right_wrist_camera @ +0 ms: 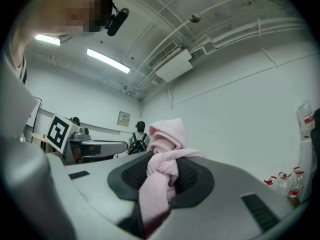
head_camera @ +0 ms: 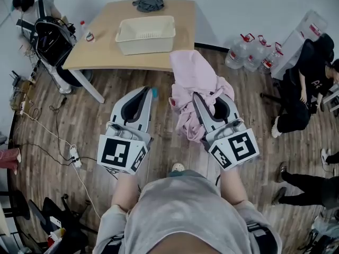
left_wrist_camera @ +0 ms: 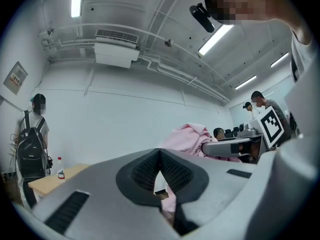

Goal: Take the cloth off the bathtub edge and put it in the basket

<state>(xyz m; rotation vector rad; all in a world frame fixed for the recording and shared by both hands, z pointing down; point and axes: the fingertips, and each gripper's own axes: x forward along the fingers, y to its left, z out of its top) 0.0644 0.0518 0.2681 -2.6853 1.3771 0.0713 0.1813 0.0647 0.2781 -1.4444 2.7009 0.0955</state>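
1. Right claw (head_camera: 212,100): clamped on the pink cloth (head_camera: 193,83), jaws partly apart with the fabric packed between the pads.
2. Right gripper view: the cloth (right_wrist_camera: 162,171) is twisted into a knot-like bunch in the jaw gap. One rounded fold stands above the jaws and a tail hangs down below them.
3. Cloth look: pale pink, soft, fuzzy towel-type weave, heavily crumpled, no print visible.
4. Head view: the cloth drapes over both right jaws and spills toward 12 o'clock. It is held in the air above the wood floor (head_camera: 106,120), short of the table (head_camera: 100,52).
5. Basket (head_camera: 145,34): cream plastic with a perforated bottom, sitting on the table at 11 o'clock from the cloth, well apart from it.
6. Left claw (head_camera: 146,92): at 9 o'clock of the right claw. Its tips meet, with only a small slit lower down, and nothing is gripped.
7. Left gripper view: the pink cloth shows at 1 o'clock beyond the jaw tips (left_wrist_camera: 160,154), not touching them.
8. Grey cloth (head_camera: 149,3): on the table at 12 o'clock of the basket.
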